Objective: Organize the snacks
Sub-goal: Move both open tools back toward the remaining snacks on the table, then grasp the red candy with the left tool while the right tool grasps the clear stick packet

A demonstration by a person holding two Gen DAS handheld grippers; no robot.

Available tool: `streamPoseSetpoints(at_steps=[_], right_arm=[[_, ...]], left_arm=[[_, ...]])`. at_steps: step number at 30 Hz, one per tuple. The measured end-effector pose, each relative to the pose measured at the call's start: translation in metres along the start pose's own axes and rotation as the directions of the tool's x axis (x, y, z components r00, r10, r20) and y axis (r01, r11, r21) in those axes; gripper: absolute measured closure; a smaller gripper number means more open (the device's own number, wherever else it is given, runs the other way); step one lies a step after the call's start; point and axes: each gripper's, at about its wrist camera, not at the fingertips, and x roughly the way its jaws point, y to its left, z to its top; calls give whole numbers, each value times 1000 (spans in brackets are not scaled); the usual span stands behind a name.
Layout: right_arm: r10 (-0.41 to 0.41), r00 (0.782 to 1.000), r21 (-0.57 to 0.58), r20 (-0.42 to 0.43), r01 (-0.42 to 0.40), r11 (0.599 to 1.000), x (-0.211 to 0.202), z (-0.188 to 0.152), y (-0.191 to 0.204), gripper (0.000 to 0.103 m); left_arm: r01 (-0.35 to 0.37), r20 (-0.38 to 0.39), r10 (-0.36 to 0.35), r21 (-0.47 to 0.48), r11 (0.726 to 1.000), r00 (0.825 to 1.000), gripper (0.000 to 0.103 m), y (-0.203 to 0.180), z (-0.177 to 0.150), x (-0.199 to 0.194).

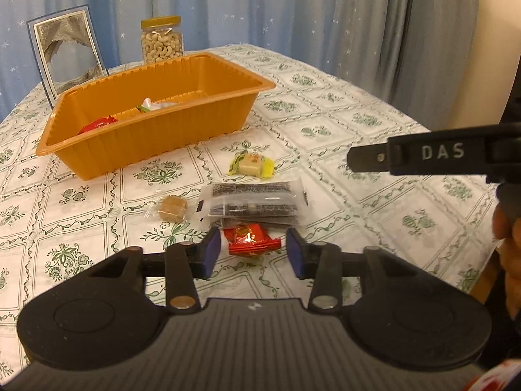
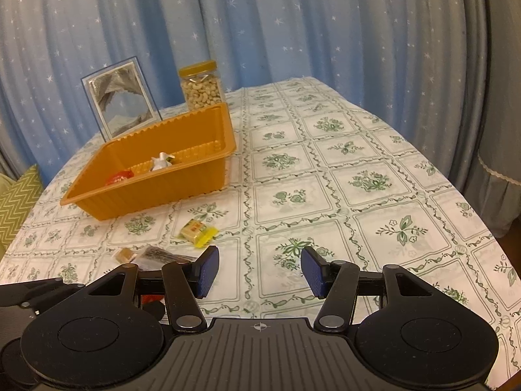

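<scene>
Your left gripper [image 1: 252, 249] is spread around the red candy [image 1: 250, 240], near of the tray [image 1: 156, 137]; right gripper [image 2: 259, 270] apart, empty. Closing may snag the dark packets [image 1: 254, 200] behind, seemingly touching.

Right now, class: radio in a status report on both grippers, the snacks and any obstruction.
Left gripper open, straddling red candy. Right gripper open, empty. Orange tray holds two snacks; four outside. Path unobstructed.
</scene>
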Motion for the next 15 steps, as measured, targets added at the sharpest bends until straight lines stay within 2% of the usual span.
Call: streamPoseSetpoints(at_steps=[8, 12, 15], right_arm=[[31, 999, -53, -27, -33, 998, 8, -1, 10, 47], [95, 993, -190, -76, -108, 976, 18, -3, 32, 47], [158, 978, -270, -138, -191, 944, 27, -3, 46, 47]], left_arm=[[-42, -1, 42, -18, 999, 999, 74, 18, -3, -17], [-89, 10, 89, -57, 994, 996, 74, 38, -7, -32], [-113, 11, 114, -98, 989, 993, 74, 53, -8, -37]])
